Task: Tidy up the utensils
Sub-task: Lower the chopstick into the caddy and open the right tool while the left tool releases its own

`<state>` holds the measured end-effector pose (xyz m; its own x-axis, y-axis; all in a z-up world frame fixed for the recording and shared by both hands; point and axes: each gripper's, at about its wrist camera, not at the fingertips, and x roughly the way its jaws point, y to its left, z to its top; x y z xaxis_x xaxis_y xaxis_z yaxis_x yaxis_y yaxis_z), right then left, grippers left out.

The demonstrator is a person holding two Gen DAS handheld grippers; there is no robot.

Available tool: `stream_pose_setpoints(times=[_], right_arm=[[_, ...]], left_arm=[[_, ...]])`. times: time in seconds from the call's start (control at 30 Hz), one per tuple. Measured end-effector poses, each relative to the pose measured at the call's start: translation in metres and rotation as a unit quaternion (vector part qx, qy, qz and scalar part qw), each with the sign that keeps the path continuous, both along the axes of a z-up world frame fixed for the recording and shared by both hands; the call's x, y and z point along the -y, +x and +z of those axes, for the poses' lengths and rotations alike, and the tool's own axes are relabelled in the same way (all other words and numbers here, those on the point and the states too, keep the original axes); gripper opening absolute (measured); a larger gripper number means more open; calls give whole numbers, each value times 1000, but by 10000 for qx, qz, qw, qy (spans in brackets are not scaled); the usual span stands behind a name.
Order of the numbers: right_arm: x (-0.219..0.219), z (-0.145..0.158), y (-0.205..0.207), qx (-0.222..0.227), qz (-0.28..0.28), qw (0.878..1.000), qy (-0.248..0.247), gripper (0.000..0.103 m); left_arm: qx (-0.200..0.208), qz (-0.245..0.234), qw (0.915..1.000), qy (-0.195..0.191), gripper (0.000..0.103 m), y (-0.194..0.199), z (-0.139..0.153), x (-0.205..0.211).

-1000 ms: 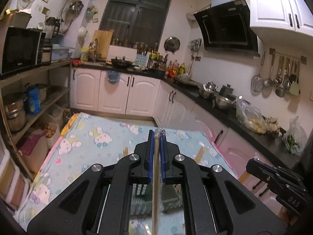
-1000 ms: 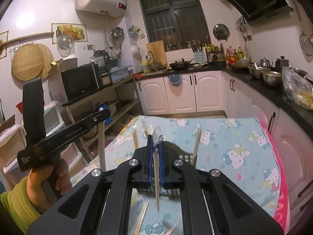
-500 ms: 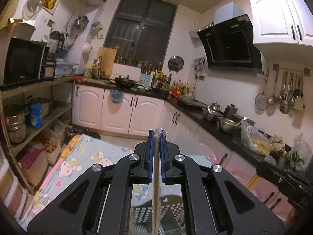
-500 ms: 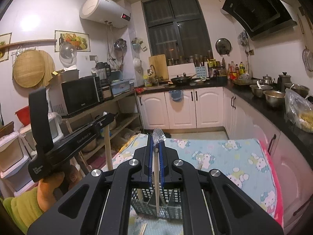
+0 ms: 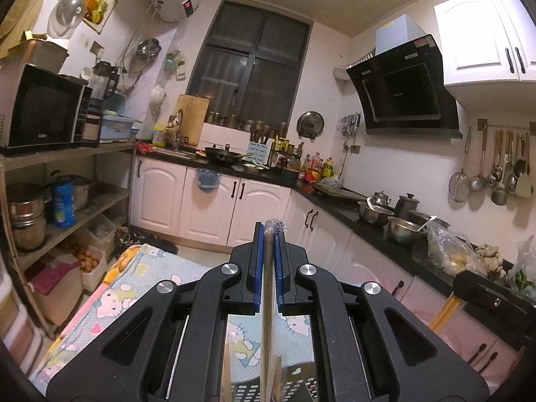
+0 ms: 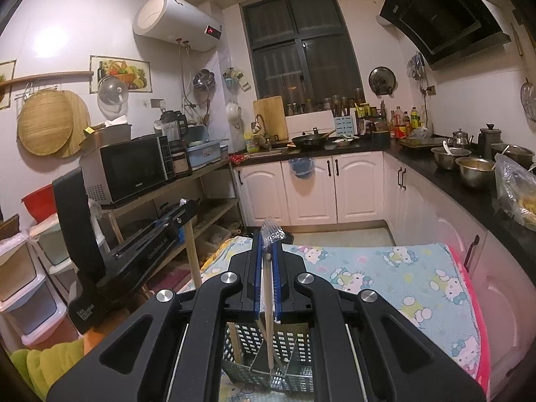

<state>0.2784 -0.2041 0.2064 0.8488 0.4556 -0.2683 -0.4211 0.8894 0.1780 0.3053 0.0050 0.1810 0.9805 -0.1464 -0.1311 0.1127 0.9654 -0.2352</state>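
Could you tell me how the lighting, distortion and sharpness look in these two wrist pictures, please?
Left wrist view: dim warm light, strong fisheye bend in the window frame, dark corners; the chopstick in the tongs looks soft. Right wrist view: a bright glare patch on the wall, curved walls, a sharp utensil basket below.

Home kitchen: range hood (image 5: 405, 90), wok (image 5: 222, 158), microwave (image 6: 129, 171).

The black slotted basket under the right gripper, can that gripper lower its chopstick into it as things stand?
Probably yes. The right gripper is shut on a wrapped chopstick whose lower tip hangs over the open top of the basket, near a divider; nothing visible blocks the drop.
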Motion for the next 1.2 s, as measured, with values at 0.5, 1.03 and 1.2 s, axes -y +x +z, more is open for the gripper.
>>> stream_pose_setpoints(times=[0.5, 1.03, 1.2], right_arm=[[-9, -28, 30, -184, -37, 9998, 19, 6], [-5, -64, 42, -360, -112, 9993, 4, 6], [-5, -73, 40, -426, -91, 9990, -16, 6]], left_arm=[[-144, 149, 9998, 20, 1, 23, -35, 2], [-194, -16, 9998, -12, 2, 21, -72, 5], [-208, -57, 9998, 29, 2, 19, -80, 7]])
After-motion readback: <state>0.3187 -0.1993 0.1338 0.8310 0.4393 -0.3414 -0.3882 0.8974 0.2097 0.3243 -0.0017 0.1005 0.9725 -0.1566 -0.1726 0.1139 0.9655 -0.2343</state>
